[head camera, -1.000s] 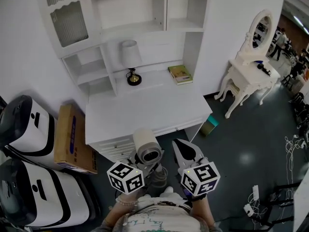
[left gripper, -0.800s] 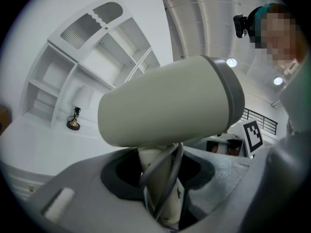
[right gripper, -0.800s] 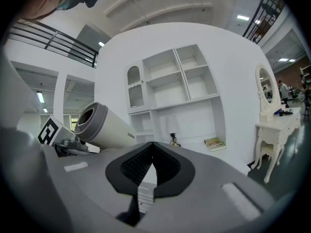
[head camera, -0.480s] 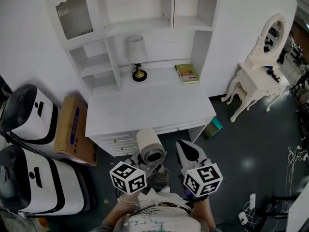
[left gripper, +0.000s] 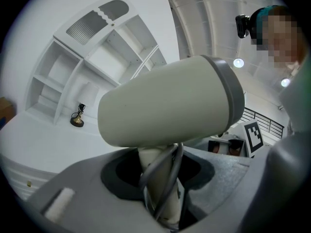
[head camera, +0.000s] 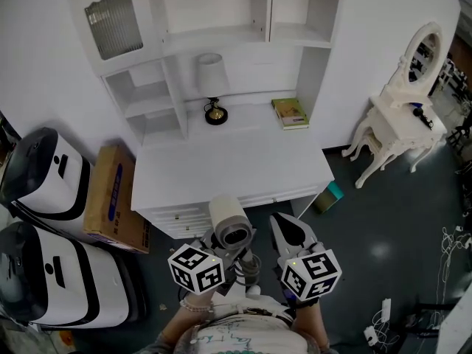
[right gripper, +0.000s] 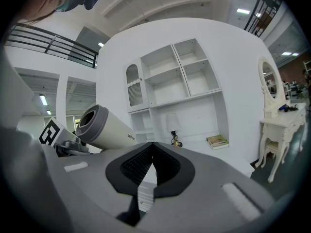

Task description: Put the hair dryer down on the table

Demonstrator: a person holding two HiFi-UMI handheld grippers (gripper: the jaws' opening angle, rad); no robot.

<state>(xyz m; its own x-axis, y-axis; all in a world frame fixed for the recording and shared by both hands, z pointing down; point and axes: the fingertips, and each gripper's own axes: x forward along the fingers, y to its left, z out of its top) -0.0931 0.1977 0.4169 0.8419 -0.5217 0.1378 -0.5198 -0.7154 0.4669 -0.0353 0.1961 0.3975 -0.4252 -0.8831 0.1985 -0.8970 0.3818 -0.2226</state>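
Observation:
A cream hair dryer (head camera: 227, 220) with a grey rear ring is held upright by its handle in my left gripper (head camera: 221, 251), just in front of the white desk (head camera: 228, 164). In the left gripper view the barrel (left gripper: 165, 103) fills the middle and the handle (left gripper: 158, 188) with its cord sits clamped between the jaws. My right gripper (head camera: 289, 231) hangs beside it to the right, shut and empty; the right gripper view shows its jaws (right gripper: 146, 166) closed together and the dryer (right gripper: 104, 125) at left.
On the desk stand a small lamp (head camera: 212, 87) and a book (head camera: 290, 113) near the back, under white shelves (head camera: 214, 21). A cardboard box (head camera: 114, 198) and white machines (head camera: 44, 220) lie left of the desk. A white dressing table (head camera: 402, 116) stands at right.
The head view has shifted slightly, so the desk sits a little lower and nearer. Both grippers and the dryer keep the same pose.

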